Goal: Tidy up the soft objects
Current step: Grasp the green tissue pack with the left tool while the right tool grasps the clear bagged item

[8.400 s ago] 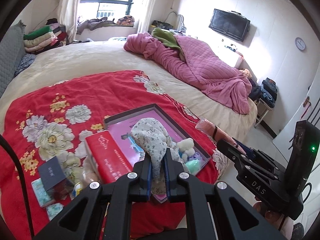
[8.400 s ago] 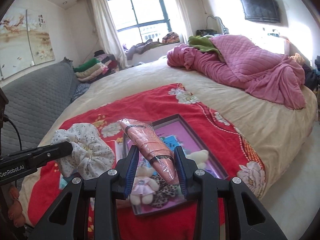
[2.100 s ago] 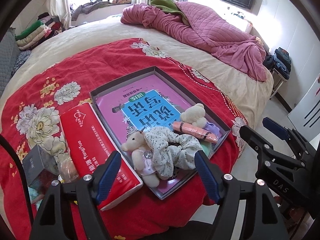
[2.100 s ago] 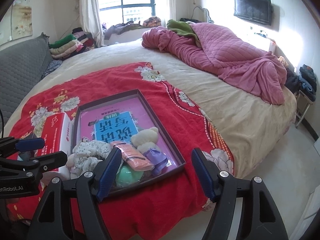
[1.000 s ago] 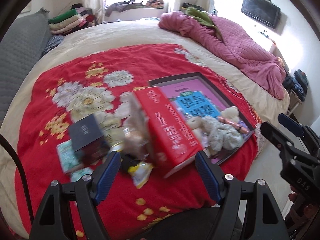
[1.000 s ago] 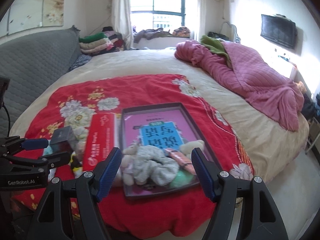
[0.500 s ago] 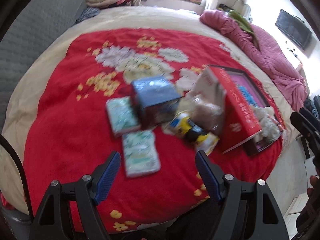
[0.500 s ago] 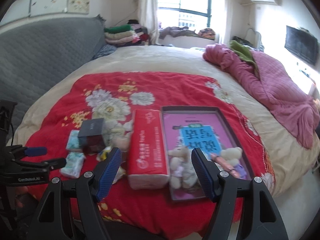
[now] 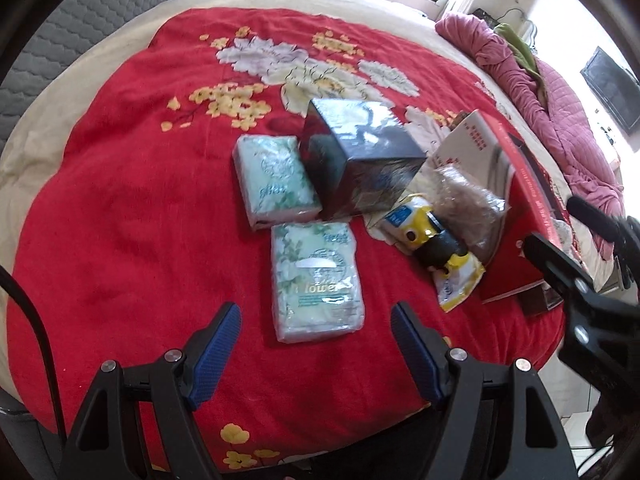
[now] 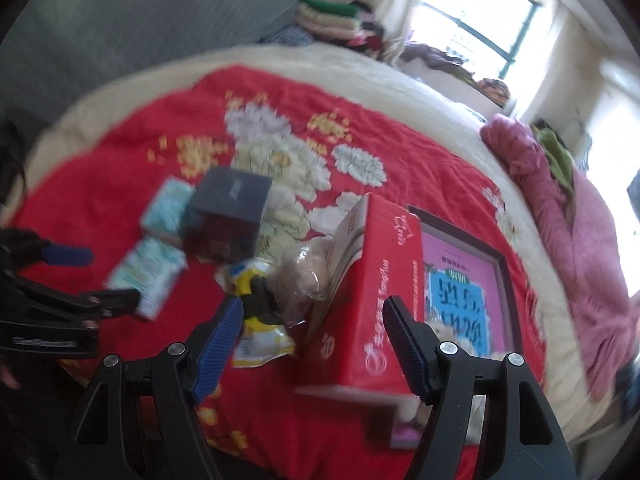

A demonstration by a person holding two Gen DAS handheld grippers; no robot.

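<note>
Both grippers swung away from tray toward blanket's left half since earlier frames. Left gripper (image 9: 316,336) wide open, empty, over near tissue pack (image 9: 316,280). Second tissue pack (image 9: 276,180) touching dark box (image 9: 360,160). Right gripper (image 10: 312,340) wide open, empty, over red box (image 10: 376,292); view blurred. Yellow pouch (image 9: 432,248) beside bagged bread (image 9: 468,208). Tray (image 10: 464,280) at blanket's right edge.

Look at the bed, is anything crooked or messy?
Yes. The red box sits tilted, one edge propped on the tray rim. A yellow packet and clear bag lie jumbled against it.
</note>
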